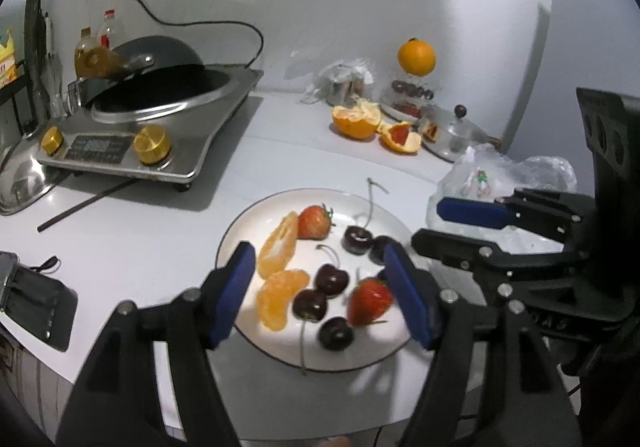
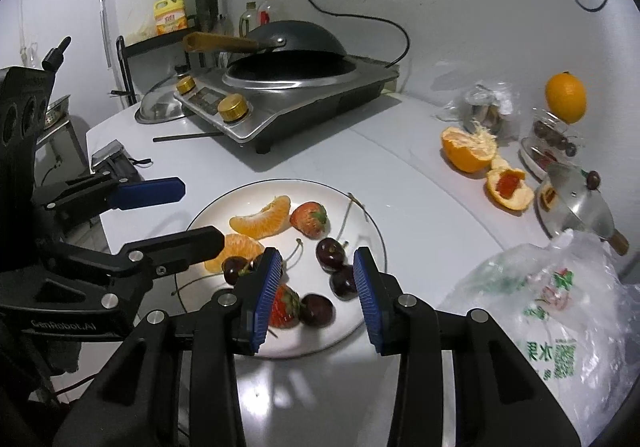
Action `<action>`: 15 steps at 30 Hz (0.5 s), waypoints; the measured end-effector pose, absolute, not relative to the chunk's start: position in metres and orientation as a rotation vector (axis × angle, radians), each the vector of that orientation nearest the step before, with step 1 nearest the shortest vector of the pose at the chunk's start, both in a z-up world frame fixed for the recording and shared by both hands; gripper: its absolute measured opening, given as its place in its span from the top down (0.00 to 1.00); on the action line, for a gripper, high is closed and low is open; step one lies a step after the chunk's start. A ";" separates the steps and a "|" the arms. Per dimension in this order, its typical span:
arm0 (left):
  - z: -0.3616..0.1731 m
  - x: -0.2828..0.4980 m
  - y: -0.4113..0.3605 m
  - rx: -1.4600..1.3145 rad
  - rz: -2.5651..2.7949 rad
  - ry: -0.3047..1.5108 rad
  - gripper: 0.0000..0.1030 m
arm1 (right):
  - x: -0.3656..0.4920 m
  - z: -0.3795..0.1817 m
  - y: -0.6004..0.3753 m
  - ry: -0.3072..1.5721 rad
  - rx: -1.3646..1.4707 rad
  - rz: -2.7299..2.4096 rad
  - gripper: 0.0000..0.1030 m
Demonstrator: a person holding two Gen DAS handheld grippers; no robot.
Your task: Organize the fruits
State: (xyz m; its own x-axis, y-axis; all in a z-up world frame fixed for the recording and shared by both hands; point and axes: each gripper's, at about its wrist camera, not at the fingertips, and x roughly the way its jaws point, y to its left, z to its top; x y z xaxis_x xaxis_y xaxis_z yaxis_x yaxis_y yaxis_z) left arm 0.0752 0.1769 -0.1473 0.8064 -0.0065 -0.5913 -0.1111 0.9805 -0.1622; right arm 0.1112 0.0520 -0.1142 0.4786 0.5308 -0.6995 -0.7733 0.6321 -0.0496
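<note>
Nearest the lens in the left wrist view, the left gripper point(image 1: 320, 291) fills the bottom of the frame, its blue-padded fingers spread wide apart with nothing clamped between them. Seen through the gap is a white plate point(image 1: 248, 223) on a pale counter point(image 1: 160, 239), in the lower centre. On the plate lie two orange segments point(image 1: 278, 247), two strawberries point(image 1: 314, 222) and several dark cherries point(image 1: 331, 279); the nearer strawberry is blurred, and one cherry is partly hidden behind the right-hand finger.

In the right wrist view, the right gripper point(image 2: 316, 299) sits at the bottom centre, its fingers parted over the plate's near edge and empty (one pad covers part of a strawberry). The left gripper shows again at the left edge of that frame.

At the lower right, a crumpled plastic bag point(image 2: 552, 299) is cut off by the frame edge. Farther back on the right lie a peeled orange half point(image 2: 468, 151) and torn peel point(image 2: 508, 187), beside a steel pot lid point(image 2: 580, 207). A whole orange point(image 2: 566, 97) rests above a glass container whose contents are hard to make out. At the upper centre stands an induction cooker point(image 2: 280, 103) with a dark wok point(image 2: 296, 39), bottles behind it.
</note>
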 end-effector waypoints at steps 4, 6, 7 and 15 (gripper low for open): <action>-0.137 0.065 0.163 -0.185 0.045 0.610 0.25 | 0.101 -0.106 0.035 0.684 -0.375 0.800 0.60; -0.133 0.060 0.159 -0.176 0.044 0.600 0.25 | 0.097 -0.102 0.027 0.675 -0.368 0.789 0.54; -0.130 0.057 0.154 -0.170 0.049 0.594 0.24 | 0.093 -0.099 0.021 0.668 -0.362 0.784 0.53; -0.104 0.030 0.125 -0.152 0.044 0.527 0.18 | 0.067 -0.078 -0.016 0.616 -0.334 0.736 0.50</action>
State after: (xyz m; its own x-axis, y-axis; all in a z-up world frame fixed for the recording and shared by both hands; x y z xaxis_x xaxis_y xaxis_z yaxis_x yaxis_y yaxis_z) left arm 0.0297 0.1249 -0.1040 0.8636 0.0026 -0.5041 -0.0807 0.9878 -0.1333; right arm 0.0673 -0.0156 -0.0778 0.5774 0.5214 -0.6283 -0.7103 0.7003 -0.0716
